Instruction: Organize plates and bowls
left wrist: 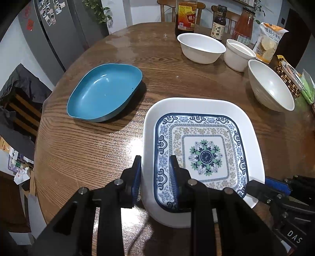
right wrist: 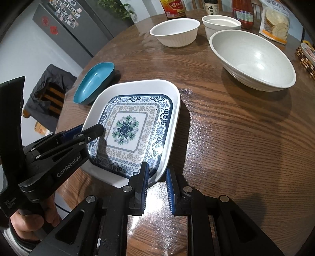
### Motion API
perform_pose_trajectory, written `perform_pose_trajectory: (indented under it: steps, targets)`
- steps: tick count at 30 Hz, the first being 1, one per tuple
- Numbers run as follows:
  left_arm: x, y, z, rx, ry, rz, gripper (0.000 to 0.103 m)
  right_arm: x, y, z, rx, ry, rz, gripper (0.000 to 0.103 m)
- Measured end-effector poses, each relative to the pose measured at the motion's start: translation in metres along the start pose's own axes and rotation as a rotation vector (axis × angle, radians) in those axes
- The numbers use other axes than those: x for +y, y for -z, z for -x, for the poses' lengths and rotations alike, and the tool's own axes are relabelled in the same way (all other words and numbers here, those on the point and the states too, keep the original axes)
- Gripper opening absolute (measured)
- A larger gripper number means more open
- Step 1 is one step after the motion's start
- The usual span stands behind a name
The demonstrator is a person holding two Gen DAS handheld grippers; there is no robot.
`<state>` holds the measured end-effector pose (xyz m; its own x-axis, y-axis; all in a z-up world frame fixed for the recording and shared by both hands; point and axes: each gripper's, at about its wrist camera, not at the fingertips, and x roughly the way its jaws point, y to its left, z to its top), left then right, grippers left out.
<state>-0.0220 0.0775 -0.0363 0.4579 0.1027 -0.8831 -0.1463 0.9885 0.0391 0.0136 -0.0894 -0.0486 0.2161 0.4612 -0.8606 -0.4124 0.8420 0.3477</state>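
Note:
A square white plate with a blue floral pattern (left wrist: 204, 141) lies on the round wooden table, also in the right wrist view (right wrist: 135, 122). My left gripper (left wrist: 155, 173) straddles its left rim, one finger outside and one inside, closed on it. My right gripper (right wrist: 156, 177) straddles the plate's near right corner in the same way. A blue oval dish (left wrist: 104, 92) sits to the left, also seen in the right wrist view (right wrist: 94, 82). Three white bowls stand behind: a wide one (left wrist: 200, 47), a smaller one (left wrist: 238, 53) and a large one (left wrist: 269, 86).
Sauce bottles (left wrist: 185, 15) and a snack bag (left wrist: 269, 41) stand at the table's far edge. A beaded mat (left wrist: 289, 80) lies at the right. A grey fridge (left wrist: 59, 29) and a chair with dark clothes (left wrist: 19, 102) are left of the table.

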Motion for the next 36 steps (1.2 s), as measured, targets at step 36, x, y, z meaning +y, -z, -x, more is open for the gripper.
perform_pose_trajectory:
  steps: [36]
  targets:
    - [0.0030,0.0017,-0.0009,0.003,-0.002,-0.008,0.026,0.0014,0.0030,0.0013,-0.008,0.006,-0.020,0.020]
